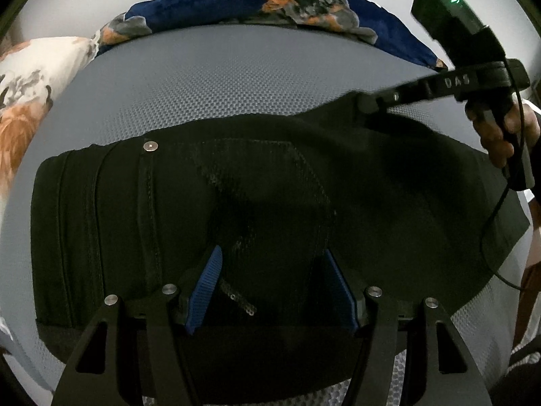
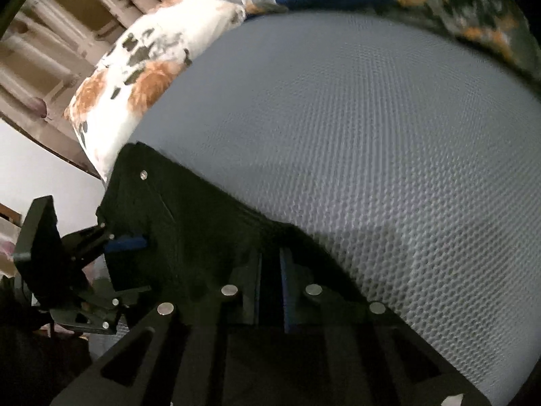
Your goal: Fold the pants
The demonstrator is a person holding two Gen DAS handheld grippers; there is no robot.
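Left tool (image 1: 270, 284) nearest in left wrist view, blue pads spread about halfway, hovering over or resting on black pants (image 1: 236, 196), nothing pinched between pads; contact with cloth unclear. Pants folded into broad dark slab on grey honeycomb-textured mattress (image 1: 236, 77), waistband end at left with metal rivet (image 1: 150, 146) near far edge, stitched pocket outline at centre, fabric running right to a loose corner. Right tool (image 1: 367, 105) at far right edge of pants, tips closed together on the cloth's upper edge, fabric pulled up slightly there; hand (image 1: 500, 128) gripping its handle, black cable (image 1: 490, 223) trailing down over the fabric. In right wrist view, right tool (image 2: 270, 270) with fingers nearly touching, thin dark fold of pants (image 2: 203, 223) clamped between. Left tool (image 2: 126, 242) at left of that view, one blue pad visible above the cloth, second finger lower, wide apart. Beyond pants, bare mattress (image 2: 338, 118) stretching away. At far side, white pillow with orange and grey flowers (image 2: 135, 77) at left, dark blue floral blanket (image 1: 236, 3) bunched along far edge. Wooden slatted headboard (image 2: 50, 44) behind pillow, blurred.
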